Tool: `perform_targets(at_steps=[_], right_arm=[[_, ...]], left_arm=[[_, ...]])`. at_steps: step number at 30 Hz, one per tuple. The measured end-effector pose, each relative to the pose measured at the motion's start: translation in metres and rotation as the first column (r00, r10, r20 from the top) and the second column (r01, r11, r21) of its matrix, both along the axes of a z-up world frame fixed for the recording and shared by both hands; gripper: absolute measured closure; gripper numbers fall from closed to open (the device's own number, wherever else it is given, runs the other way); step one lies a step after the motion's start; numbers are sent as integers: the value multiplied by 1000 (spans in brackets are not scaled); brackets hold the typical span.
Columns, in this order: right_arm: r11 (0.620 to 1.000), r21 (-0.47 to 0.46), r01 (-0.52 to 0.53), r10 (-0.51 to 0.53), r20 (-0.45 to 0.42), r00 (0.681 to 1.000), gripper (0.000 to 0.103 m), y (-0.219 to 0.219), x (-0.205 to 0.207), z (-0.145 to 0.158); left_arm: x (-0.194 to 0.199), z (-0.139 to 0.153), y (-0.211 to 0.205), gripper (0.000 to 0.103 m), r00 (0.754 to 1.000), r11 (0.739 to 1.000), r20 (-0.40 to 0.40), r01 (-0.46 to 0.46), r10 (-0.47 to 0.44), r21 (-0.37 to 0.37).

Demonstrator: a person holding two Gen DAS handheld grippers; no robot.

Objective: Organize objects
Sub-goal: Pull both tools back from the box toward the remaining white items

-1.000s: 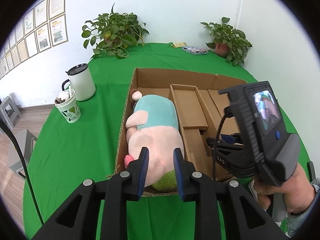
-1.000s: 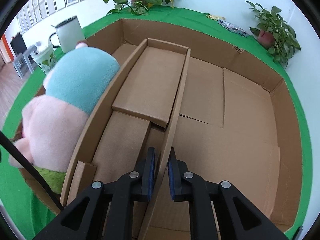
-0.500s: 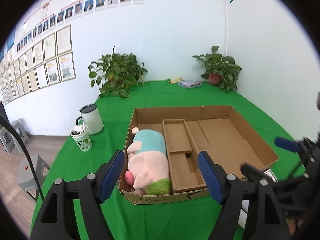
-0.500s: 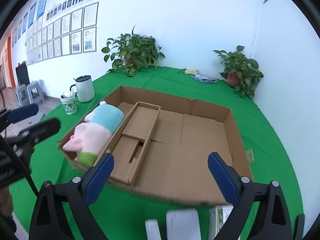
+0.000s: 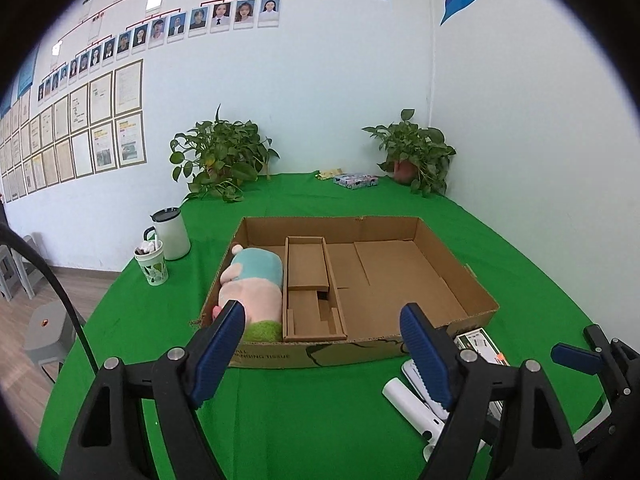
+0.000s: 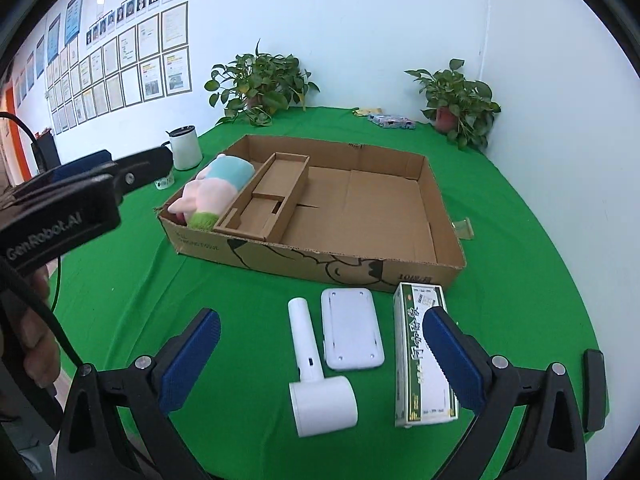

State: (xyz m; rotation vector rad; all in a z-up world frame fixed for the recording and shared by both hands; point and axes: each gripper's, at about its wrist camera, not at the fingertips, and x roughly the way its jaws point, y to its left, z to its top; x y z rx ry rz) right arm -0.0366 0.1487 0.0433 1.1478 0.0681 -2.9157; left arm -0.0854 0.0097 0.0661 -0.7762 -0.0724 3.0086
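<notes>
Both grippers released above the green table, with the cardboard tray mid-frame.

In my right wrist view the green table [image 6: 248,292] fills the lower frame, and the cardboard tray [image 6: 304,256] sits at centre with the plush toy [image 6: 218,188] lying in its left compartment, beside the narrow cardboard insert [image 6: 276,188]. Below the tray, lower centre, I see three things lying apart on the cloth: a green-and-white carton [image 6: 422,356] at right, a flat white device [image 6: 351,328] in the middle, and a white handheld device [image 6: 314,372] at left. My right gripper [image 6: 320,364] is spread wide with nothing between its jaws. My left gripper [image 5: 322,354] has just been opening further and holds nothing either; it shows at the left edge of the right view.
</notes>
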Motion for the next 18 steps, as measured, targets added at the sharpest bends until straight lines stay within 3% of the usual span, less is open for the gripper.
perform_targets(at_steps=[8,15,18], right_arm=[[996,9,-94,93,61,994,1,-28,17,-17],[996,7,-91,90,128,988,1,-23,20,-39],[996,7,-89,87,123,989,1,-17,20,-40]], left_arm=[[2,-29,-1,23,987,996,150,44,-55,78],[-3,-64,6,24,948,974,281,92,-149,205],[-2,-69,9,24,938,966,302,101,-173,239]])
